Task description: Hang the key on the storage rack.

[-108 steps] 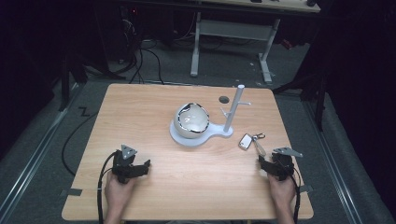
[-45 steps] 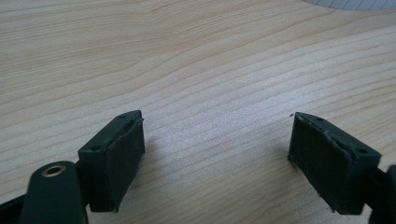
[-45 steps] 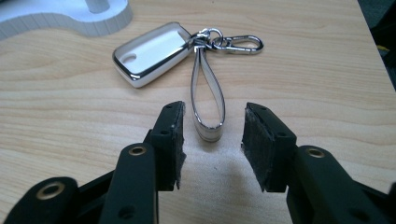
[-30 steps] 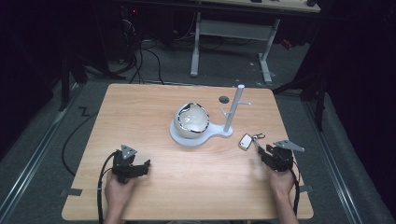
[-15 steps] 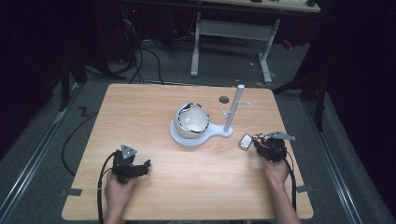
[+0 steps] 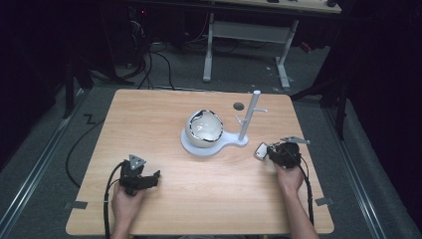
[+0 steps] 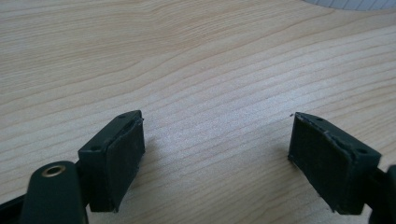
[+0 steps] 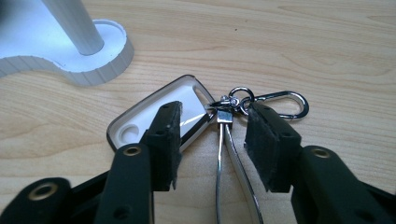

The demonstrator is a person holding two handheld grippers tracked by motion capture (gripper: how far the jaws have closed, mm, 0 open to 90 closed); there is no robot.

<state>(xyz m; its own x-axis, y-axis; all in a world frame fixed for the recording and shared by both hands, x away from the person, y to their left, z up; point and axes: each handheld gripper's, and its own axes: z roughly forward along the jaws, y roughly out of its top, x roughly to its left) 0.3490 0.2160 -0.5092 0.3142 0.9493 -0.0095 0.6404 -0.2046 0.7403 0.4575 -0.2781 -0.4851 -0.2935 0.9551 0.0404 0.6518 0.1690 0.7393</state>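
Observation:
A white key fob (image 8: 133,127) with a dark rim lies flat on the wooden table (image 6: 164,114). A swivel ring, a long metal loop (image 8: 223,154) and a silver carabiner (image 8: 286,100) hang off it. My right gripper (image 8: 212,128) is open and low over it, one jaw above the fob's end, the other beside the carabiner, the loop between them. In the high view the key fob (image 6: 261,150) sits just left of the right gripper (image 6: 272,152). My left gripper (image 6: 149,178) rests open near the front left, and bare wood lies between the left gripper's (image 7: 217,149) jaws.
A white stand (image 6: 191,145) at the table's middle carries a shiny pale sphere (image 6: 204,128) and an upright post (image 6: 250,119) with short pegs. Its base (image 8: 100,58) lies just beyond the fob. A small dark disc (image 6: 239,106) sits behind the post.
My right gripper has moved forward and left from the front right of the table to the key fob. The left gripper has stayed put.

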